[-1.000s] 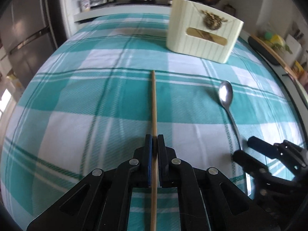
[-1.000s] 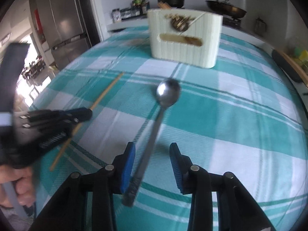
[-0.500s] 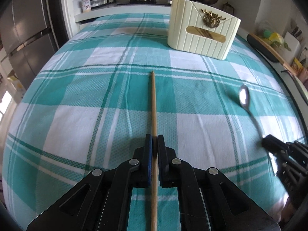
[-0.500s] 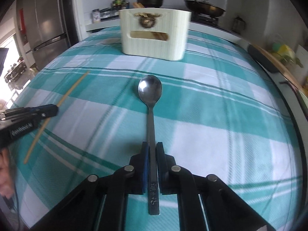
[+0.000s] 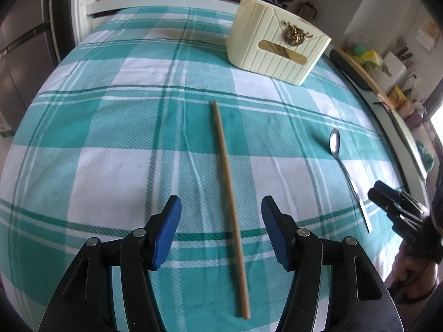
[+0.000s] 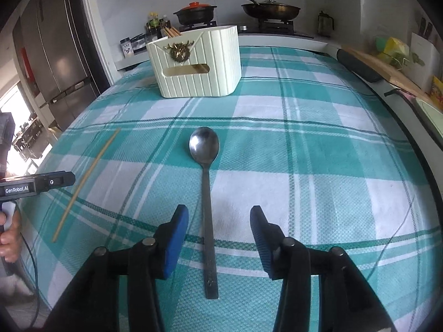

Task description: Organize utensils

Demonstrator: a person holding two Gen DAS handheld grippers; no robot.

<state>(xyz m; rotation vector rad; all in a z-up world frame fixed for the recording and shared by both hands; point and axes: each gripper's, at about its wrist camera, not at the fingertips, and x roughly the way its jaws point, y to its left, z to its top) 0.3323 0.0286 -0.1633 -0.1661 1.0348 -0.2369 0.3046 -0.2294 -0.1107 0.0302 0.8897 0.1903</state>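
Both tongs released; chopstick [image 5: 229,166], spoon [image 6: 206,163] flat on cloth.

Soft daylight, sharp focus; blown-out glare at window [image 6: 11,127]; strong fisheye bending, dark vignette corners.

1. A chopstick [image 5: 228,191] lies flat on the table [image 5: 110,127], running away from the left gripper [image 5: 221,229], between its spread fingers [image 5: 166,229].
2. A spoon [image 6: 206,182] lies flat to the right of the chopstick, well apart from it, bowl pointing away, its handle between the spread fingers [image 6: 177,238] of the right gripper [image 6: 218,238].
3. A utensil holder [image 6: 195,63] stands on the table behind both, with more chopsticks [image 6: 171,31] standing in it.
4. A stove with a pot [image 6: 195,12] and a pan [image 6: 270,7] sits behind the table.
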